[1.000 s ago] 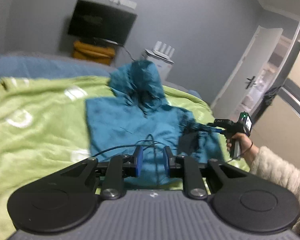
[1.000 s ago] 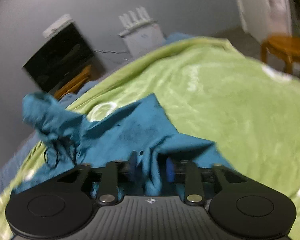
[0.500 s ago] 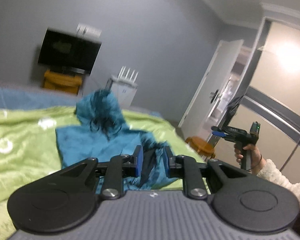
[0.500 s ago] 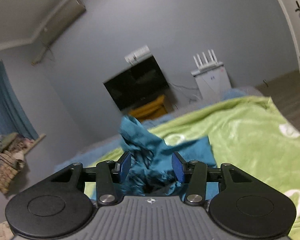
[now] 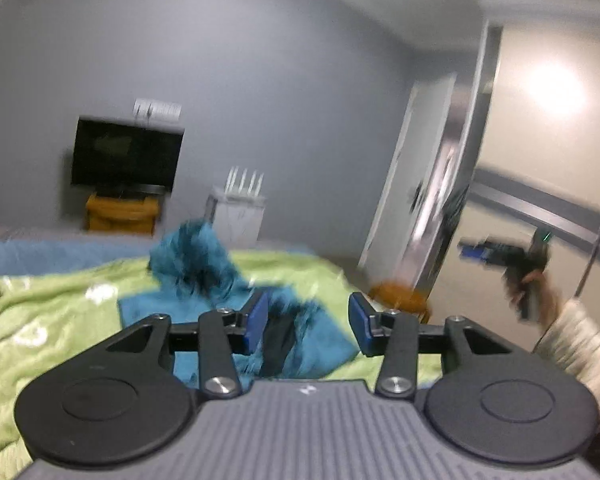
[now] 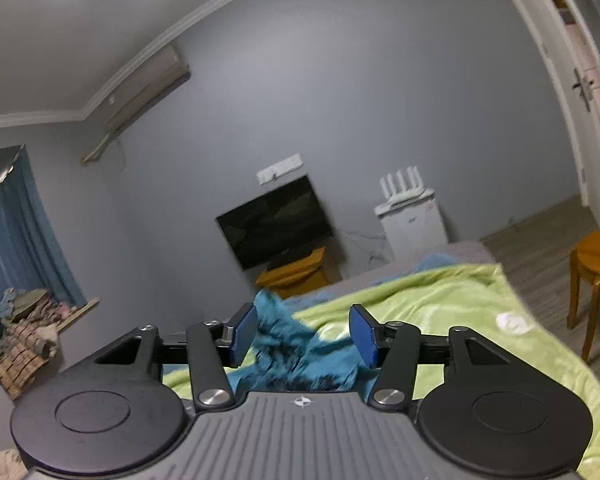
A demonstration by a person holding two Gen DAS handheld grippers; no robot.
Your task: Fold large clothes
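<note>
Lay over the bed: a soft, fleecy green blanket (image 5: 52, 320) with pale round marks, wrinkled and draping off the far edge. Sprawled on top, mid-bed: a teal hooded garment (image 5: 204, 280), rumpled, hood bunched up toward the grey wall, blurred in both views. Stood behind: a flat black screen (image 6: 276, 224) on a yellow-wood cabinet (image 5: 120, 212), a white boxy unit (image 6: 414, 224) topped with upright prongs, a round wooden stool (image 6: 596, 272) at the bedside, a white door ajar. Nothing across the way to the cloth. Left gripper (image 5: 308, 322): blue pads apart, just been spreading, teal cloth seen between yet unpressed. Right gripper (image 6: 304, 332): likewise parted and widening, gripping nothing, garment below.
</note>
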